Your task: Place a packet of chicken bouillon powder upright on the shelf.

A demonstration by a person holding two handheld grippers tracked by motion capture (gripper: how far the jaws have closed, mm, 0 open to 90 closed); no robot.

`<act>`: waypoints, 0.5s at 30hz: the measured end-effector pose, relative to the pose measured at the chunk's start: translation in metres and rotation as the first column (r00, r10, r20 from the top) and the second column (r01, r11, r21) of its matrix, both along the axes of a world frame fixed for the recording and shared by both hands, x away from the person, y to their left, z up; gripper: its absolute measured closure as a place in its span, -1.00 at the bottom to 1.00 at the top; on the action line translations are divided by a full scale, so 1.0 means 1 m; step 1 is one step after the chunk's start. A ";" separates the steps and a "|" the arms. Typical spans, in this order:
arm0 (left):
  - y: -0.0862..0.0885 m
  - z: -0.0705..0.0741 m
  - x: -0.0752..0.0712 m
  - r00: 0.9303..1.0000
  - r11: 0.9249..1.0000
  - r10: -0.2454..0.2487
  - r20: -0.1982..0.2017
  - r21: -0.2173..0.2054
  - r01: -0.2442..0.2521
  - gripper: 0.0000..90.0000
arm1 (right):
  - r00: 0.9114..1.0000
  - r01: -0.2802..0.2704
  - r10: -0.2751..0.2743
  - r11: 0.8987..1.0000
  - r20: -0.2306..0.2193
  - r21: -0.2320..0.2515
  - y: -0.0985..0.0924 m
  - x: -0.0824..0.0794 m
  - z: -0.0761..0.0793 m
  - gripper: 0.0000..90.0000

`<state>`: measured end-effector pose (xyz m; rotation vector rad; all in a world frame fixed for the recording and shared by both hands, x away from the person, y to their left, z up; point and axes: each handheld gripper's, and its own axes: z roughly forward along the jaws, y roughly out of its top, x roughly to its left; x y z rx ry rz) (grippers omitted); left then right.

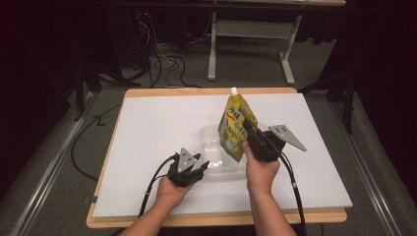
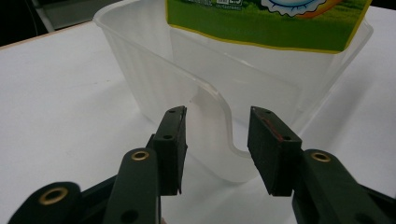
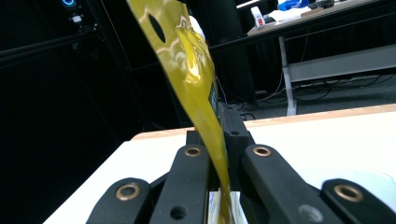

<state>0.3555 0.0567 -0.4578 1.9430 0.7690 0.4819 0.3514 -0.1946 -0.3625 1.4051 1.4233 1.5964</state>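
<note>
Left claw: released; in the left gripper view its two jaws stand on either side of the near wall of the tub, one inside and one outside, with a gap to each pad, so nothing is gripped.
Tub: one clear plastic tub, open side up, resting on the tabletop between the two hands.
Pouch: one yellow-green drink pouch with a white spout at the top, held upright and slightly tilted, its bottom edge hanging over the tub's opening.
Right claw: clenched on the pouch's right edge; the right gripper view shows the thin yellow film pinched between the jaws.
Step in hand: by the look of it, lowering the pouch into the tub while the left claw steadies the wall.
Risk, tub: with the left jaws not pressing, the light tub may slide or tip when the pouch pushes against it.
Risk, pouch: the grip is on a thin slick edge; the heavy, floppy body could swing, slip out, or catch on the rim and fold over outside.
Count: two claws, one tub, one pouch, one tabletop.
</note>
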 end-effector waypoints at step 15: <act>-0.001 0.000 0.000 1.000 1.000 0.001 0.004 0.003 -0.001 0.30 | 1.000 -0.011 0.011 1.000 -0.017 -0.001 0.007 0.004 -0.006 1.00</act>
